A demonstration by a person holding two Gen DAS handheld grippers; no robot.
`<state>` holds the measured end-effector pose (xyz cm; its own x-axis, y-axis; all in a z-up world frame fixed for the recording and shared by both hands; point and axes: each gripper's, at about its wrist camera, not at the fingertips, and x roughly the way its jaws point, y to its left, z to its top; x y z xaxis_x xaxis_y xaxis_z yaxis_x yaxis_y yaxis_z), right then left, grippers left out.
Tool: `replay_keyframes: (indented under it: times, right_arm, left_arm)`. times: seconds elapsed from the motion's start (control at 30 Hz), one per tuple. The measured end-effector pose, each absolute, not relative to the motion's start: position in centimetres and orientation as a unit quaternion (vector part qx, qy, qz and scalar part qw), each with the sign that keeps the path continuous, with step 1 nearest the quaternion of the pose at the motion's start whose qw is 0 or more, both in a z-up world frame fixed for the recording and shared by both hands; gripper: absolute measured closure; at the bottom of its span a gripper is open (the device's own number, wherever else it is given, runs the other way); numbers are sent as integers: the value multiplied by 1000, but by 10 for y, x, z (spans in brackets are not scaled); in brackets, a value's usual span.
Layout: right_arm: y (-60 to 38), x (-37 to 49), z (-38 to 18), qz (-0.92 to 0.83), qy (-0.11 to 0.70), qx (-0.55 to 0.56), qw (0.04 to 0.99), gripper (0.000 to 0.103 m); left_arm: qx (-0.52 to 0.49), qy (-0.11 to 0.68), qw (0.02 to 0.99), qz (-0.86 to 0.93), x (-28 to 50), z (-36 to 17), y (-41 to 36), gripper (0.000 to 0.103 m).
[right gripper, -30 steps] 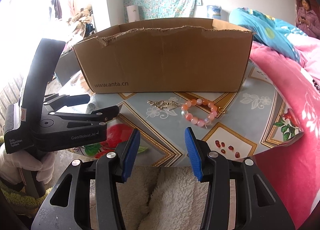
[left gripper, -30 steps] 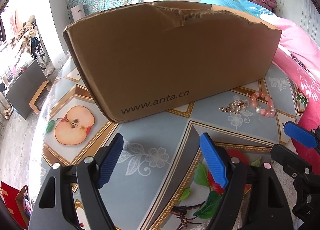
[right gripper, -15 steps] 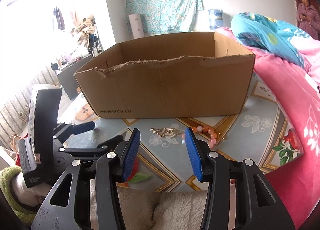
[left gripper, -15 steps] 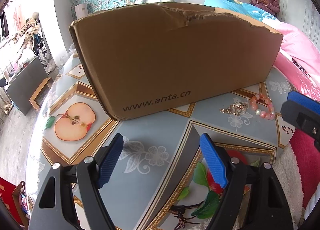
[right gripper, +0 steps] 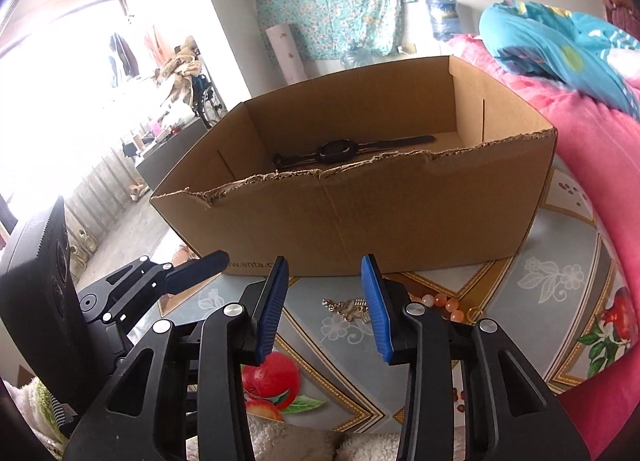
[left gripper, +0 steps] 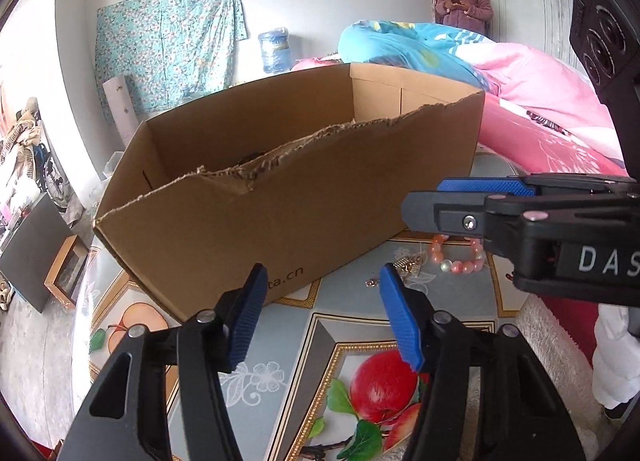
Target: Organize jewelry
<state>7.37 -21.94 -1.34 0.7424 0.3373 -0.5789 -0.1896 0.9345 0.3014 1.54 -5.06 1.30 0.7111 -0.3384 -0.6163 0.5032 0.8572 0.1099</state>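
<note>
Hovering low over the near edge of the surface, both grippers are empty and their jaws are closing on nothing. The right gripper has its blue pads apart with only the patterned cloth showing between them; the left gripper is likewise parted over the fruit-print cover, with no item in its gap.

Just beyond the fingertips lie the pieces still to be sorted. A gold chain piece rests on the surface close in front of the right gripper, and a pink beaded bracelet lies just beside it, partly hidden by the right gripper's finger in the left view. A few small dark red beads sit near the surface's front edge.

Behind these stands the open cardboard box, its front rim torn ragged. Inside, on the floor of the box, lies a black wristwatch with its strap stretched flat.

By the look of it, one item is already stowed and the task is at an early stage: the chain piece, the bracelet and perhaps the loose beads remain outside the box.
</note>
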Motion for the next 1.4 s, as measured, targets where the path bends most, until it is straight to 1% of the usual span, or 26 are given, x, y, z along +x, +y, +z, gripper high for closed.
replay_keyframes:
  times: [0.13, 0.23, 0.87, 1.23, 1.4]
  right_arm:
    - [-220, 78, -14, 147, 337, 119, 922, 72]
    - [-221, 81, -15, 151, 342, 127, 919, 72]
    - [-223, 91, -17, 149, 348, 137, 915, 73]
    - [-222, 93, -16, 150, 344, 133, 918, 72]
    - [-225, 95, -16, 151, 343, 138, 917, 72]
  left_arm:
    - [129, 304, 916, -229, 23, 11, -48, 61]
    - [120, 309, 916, -226, 28, 9, -47, 65]
    - [111, 314, 917, -222, 33, 9, -47, 66]
    - [106, 317, 917, -217, 36, 12, -45, 71]
    - [111, 317, 919, -205, 40, 13, -46, 71]
